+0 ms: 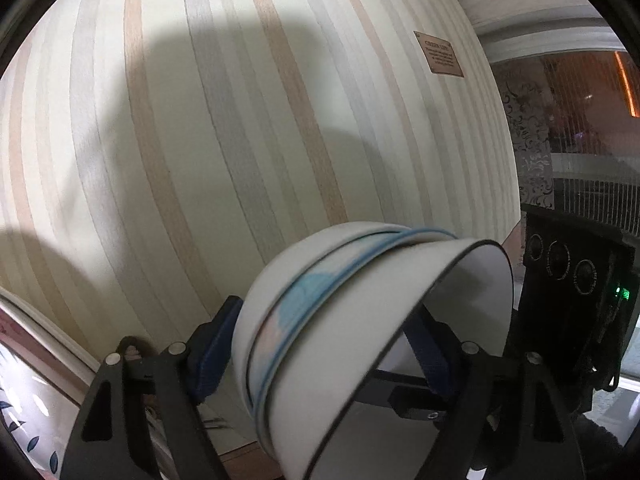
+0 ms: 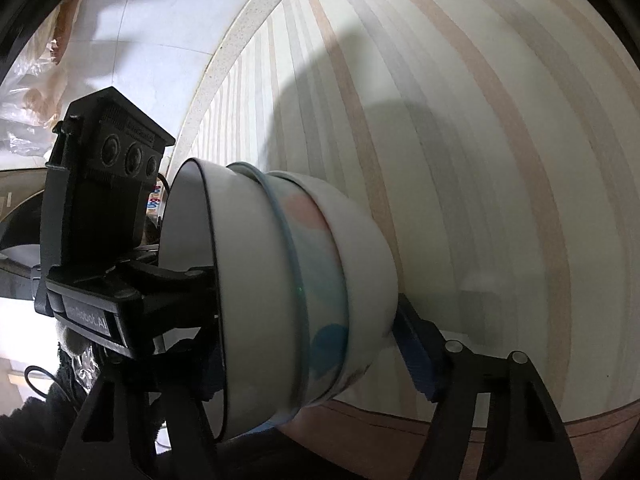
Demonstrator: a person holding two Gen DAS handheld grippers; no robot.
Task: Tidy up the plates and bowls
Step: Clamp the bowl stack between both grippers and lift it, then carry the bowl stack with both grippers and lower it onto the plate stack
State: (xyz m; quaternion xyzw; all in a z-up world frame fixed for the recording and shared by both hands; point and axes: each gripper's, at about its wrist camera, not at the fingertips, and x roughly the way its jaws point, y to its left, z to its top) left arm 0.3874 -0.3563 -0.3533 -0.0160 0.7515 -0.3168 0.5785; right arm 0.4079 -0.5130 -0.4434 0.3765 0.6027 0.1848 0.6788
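Both grippers, left gripper (image 1: 320,344) and right gripper (image 2: 312,344), clamp their fingers around nested bowls (image 2: 304,292) (label partly reads "Robot.AI") above a striped counter (image 1: 200,140).

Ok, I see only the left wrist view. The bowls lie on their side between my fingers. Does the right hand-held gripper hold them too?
Observer: Yes. The right hand-held gripper straddles the bowl stack, and its blue pad lies against the base of the outer white bowl.
Operator: And what is beyond the striped surface?
Observer: A speckled pale edge strip borders it, and clear plastic bags lie further off at the far left of the right wrist view.
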